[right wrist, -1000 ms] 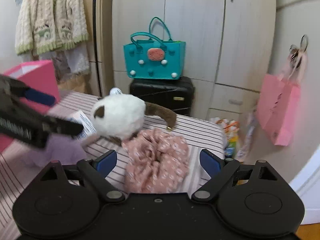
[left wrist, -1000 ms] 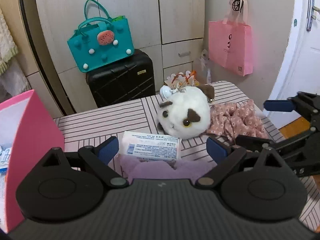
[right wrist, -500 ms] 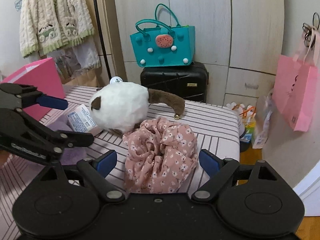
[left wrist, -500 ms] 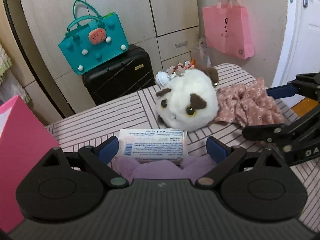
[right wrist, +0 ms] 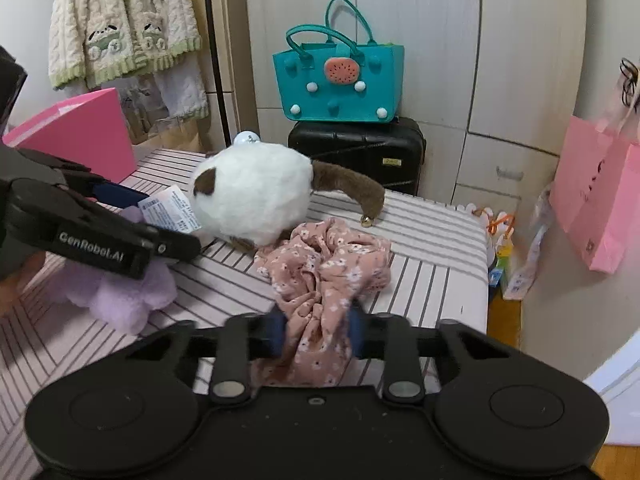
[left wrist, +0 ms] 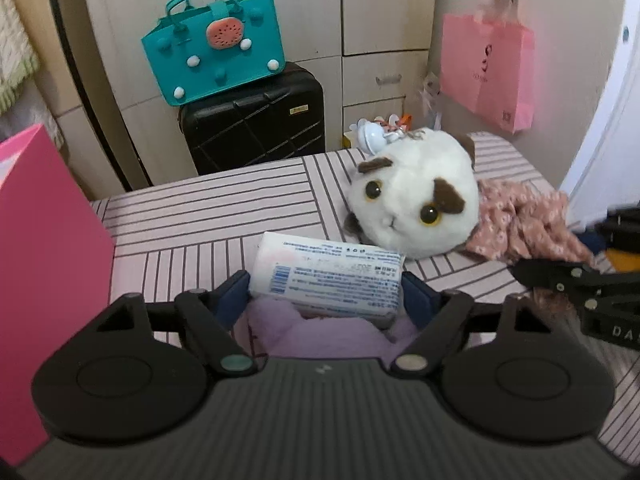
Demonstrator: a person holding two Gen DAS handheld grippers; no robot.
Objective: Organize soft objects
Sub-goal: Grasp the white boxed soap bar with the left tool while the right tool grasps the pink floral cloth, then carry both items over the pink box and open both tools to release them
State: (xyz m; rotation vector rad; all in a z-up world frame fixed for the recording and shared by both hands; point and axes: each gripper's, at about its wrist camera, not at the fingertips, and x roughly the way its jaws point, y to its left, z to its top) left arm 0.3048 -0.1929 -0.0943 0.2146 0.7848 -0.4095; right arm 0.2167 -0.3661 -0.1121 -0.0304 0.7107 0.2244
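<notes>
Two grippers are at work over the striped table (left wrist: 208,216), one in each of the person's hands. The left gripper (left wrist: 326,294) has its blue pads pressed against both ends of the white tissue pack (left wrist: 328,276), pinching it; the pack lies on top of a purple fluffy cloth (left wrist: 316,332). The right gripper (right wrist: 318,330) is squeezed in on a bunch of the pink floral cloth (right wrist: 328,256), the fabric gathered tight between its pads.

Counting the soft things on the table: one tissue pack, one purple cloth, one floral cloth, and one white plush cat (left wrist: 412,208) with brown patches, lying between the pack and the floral cloth and touching both. Four in all.

Bags: one teal handbag (left wrist: 216,48) sitting on one black suitcase (left wrist: 256,120), one pale pink bag (left wrist: 488,68) hanging on the wall, and one bright pink box (left wrist: 44,256) at the table's left edge.

The left wrist view gives the cat's face, both eyes, and the printed side of the pack. It catches the right gripper only as dark linkage at the right edge.

The right wrist view shows the cat from behind, with its brown tail (right wrist: 348,188) ending in a small bell. It also takes in a cream knitted cardigan (right wrist: 120,20) hanging up, and the left gripper from the side with the purple cloth bulging beneath it.
</notes>
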